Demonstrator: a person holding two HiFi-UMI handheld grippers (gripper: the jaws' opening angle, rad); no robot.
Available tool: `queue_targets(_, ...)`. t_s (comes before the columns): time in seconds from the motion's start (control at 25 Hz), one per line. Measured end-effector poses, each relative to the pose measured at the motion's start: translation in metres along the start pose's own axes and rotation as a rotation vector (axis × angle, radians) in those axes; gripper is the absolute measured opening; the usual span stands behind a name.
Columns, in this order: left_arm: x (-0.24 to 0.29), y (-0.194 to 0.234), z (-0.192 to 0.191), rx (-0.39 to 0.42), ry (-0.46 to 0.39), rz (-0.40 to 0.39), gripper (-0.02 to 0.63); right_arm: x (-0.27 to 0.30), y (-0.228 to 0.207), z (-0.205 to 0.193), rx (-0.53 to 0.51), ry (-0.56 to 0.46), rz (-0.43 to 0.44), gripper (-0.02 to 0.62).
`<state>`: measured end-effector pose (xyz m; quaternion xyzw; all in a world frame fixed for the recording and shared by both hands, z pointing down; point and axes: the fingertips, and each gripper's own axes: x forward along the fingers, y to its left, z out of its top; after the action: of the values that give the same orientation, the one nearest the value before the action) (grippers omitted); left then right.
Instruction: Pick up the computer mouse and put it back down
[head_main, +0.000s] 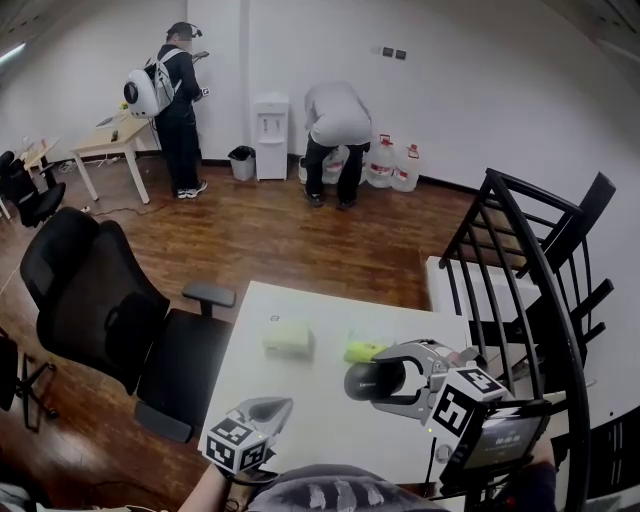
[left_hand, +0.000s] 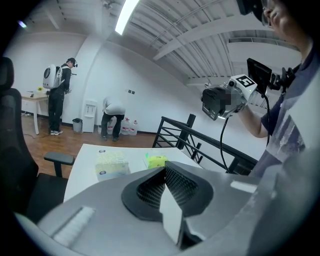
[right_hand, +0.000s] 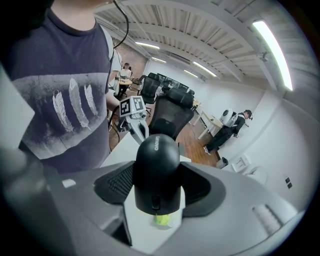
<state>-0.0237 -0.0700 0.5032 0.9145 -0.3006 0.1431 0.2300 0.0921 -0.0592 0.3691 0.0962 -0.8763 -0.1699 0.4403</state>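
Observation:
A black computer mouse (head_main: 368, 381) hangs above the white table (head_main: 300, 430), clamped sideways in my right gripper (head_main: 388, 383). In the right gripper view the mouse (right_hand: 156, 170) fills the gap between both pads, its wheel end toward the camera. From the left gripper view the same mouse (left_hand: 214, 103) and the right gripper (left_hand: 221, 101) show high at the upper right, well off the table. My left gripper (head_main: 268, 408) rests low at the table's near edge; its jaws (left_hand: 164, 181) meet with nothing between them.
A pale tissue pack (head_main: 288, 340) and a yellow-green object (head_main: 362, 352) lie on the table beyond the grippers. A black office chair (head_main: 110, 310) stands left of the table, a black railing (head_main: 520, 260) to the right. Two people stand far back by the wall.

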Motion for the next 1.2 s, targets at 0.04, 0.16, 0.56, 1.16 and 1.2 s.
queue_targets(0.04, 0.000, 0.000, 0.000, -0.003, 0.000, 0.002, 0.017, 0.001, 0.001, 0.000, 0.001, 0.005, 0.006, 0.287)
queue_targets(0.16, -0.002, 0.002, 0.000, -0.011, -0.002, 0.007, 0.017, 0.008, 0.003, -0.003, 0.003, 0.014, 0.031, 0.287)
queue_targets(0.56, -0.006, 0.009, -0.008, -0.026, -0.008, 0.031, 0.017, 0.050, 0.008, -0.025, 0.025, 0.055, 0.120, 0.287)
queue_targets(1.16, -0.025, 0.024, -0.029, -0.077, -0.008, 0.093, 0.017, 0.126, 0.032, -0.070, 0.090, 0.120, 0.294, 0.287)
queue_targets(1.2, -0.025, 0.024, -0.030, -0.079, -0.007, 0.096, 0.017, 0.129, 0.033, -0.072, 0.093, 0.122, 0.303, 0.287)
